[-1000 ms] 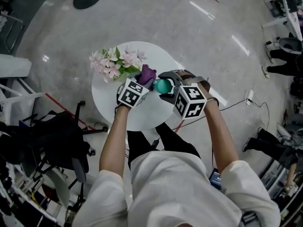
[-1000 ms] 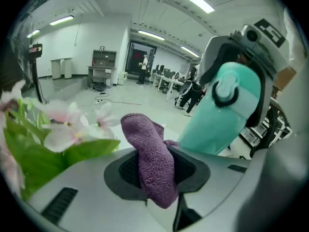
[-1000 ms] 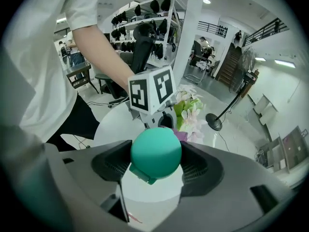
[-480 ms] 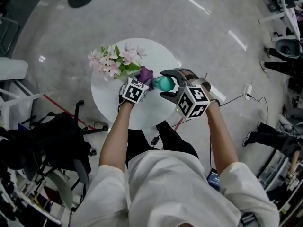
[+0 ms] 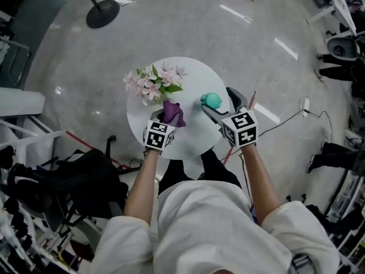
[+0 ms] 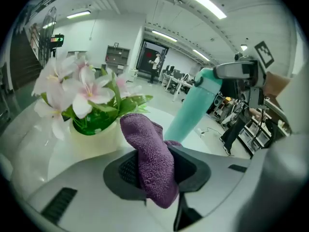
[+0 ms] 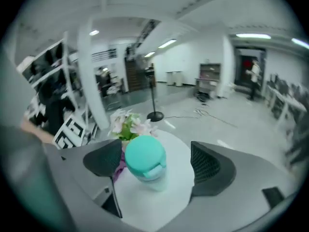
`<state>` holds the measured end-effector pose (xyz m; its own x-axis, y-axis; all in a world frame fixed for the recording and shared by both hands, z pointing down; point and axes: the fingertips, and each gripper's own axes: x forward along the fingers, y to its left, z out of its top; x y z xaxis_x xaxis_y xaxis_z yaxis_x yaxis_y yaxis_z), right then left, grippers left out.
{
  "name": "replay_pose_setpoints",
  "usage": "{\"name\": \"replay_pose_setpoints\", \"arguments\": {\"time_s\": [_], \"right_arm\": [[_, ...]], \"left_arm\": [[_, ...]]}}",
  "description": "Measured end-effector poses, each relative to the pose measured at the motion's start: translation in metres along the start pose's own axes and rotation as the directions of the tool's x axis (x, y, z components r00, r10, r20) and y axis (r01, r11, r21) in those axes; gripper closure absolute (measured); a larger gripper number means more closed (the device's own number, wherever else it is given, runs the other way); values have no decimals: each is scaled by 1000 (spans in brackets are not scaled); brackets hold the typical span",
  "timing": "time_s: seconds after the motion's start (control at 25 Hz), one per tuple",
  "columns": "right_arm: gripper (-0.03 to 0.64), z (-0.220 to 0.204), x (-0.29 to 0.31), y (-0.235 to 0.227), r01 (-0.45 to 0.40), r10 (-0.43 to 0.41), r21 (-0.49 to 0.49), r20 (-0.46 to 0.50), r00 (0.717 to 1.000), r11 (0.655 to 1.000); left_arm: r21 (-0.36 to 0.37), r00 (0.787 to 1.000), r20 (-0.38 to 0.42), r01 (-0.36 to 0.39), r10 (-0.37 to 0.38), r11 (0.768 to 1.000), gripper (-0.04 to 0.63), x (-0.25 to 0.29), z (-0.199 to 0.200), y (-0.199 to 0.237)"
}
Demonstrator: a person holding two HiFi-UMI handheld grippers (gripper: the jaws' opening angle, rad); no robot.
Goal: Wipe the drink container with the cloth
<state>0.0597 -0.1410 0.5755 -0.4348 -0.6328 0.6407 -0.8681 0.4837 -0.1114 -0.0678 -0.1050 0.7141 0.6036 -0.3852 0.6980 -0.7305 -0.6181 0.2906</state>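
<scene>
Right gripper view: teal drink container [image 7: 144, 159] btwn right hand-held gripper's [image 7: 157, 162] just-opened wide jaws, ungripped.

Your left gripper [image 6: 155, 174] has its dark jaws pinched on a purple terry cloth [image 6: 145, 144] at lower centre. Behind it, right of centre, a teal cylindrical drink bottle [image 6: 193, 108] stands on the white table [image 6: 29, 139]. Pale pink flowers [image 6: 79, 88] fill the left.
</scene>
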Motion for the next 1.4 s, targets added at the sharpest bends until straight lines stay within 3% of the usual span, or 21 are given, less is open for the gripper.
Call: {"name": "replay_pose_setpoints", "arguments": {"time_s": [0.12, 0.28, 0.36, 0.44, 0.48, 0.64, 0.84, 0.96, 1.04, 1.12, 1.2, 1.28, 1.4], "right_arm": [[160, -15, -6, 1, 94, -99, 319, 0, 995, 943], [167, -26, -4, 9, 244, -242, 432, -62, 968, 868], [168, -28, 0, 8, 305, -305, 512, -86, 948, 803], [216, -28, 3, 5, 343, -347, 575, -107, 932, 743], [289, -27, 3, 4, 359, -363, 580, -115, 925, 731], [301, -28, 5, 2, 344, -342, 526, -104, 934, 778], [302, -27, 5, 2, 190, -178, 377, -67, 982, 906], [302, -25, 6, 5, 8, 6, 197, -70, 998, 980], [303, -25, 4, 11, -143, 148, 50, -106, 983, 988], [305, -26, -1, 21, -296, 277, -105, -160, 947, 949], [307, -27, -7, 31, -425, 378, -234, -220, 899, 875], [306, -28, -10, 36, -508, 437, -303, -274, 857, 806], [307, -26, -6, 38, -580, 488, -339, -321, 811, 741]], "left_arm": [[46, 999, 37, 28, -30, 999, 456, -27, 14, -7], [110, 992, 104, 53, -65, 992, 456, -58, 45, -18], [140, 989, 131, 54, -72, 989, 456, -71, 58, -23], [154, 985, 156, 46, -70, 987, 456, -83, 69, -25], [157, 983, 169, 40, -67, 987, 456, -88, 74, -26], [155, 978, 203, 20, -52, 988, 456, -100, 91, -22], [98, 961, 266, 46, -71, 994, 456, -108, 124, -28], [87, 948, 302, 72, -95, 994, 456, -106, 151, -33], [103, 946, 303, 87, -114, 991, 456, -99, 166, -36], [147, 947, 279, 121, -159, 982, 456, -90, 178, -45], [198, 947, 258, 139, -189, 970, 456, -81, 189, -54], [222, 949, 250, 136, -192, 965, 456, -69, 200, -58], [267, 958, 213, 134, -194, 954, 456, -49, 206, -62]]}}
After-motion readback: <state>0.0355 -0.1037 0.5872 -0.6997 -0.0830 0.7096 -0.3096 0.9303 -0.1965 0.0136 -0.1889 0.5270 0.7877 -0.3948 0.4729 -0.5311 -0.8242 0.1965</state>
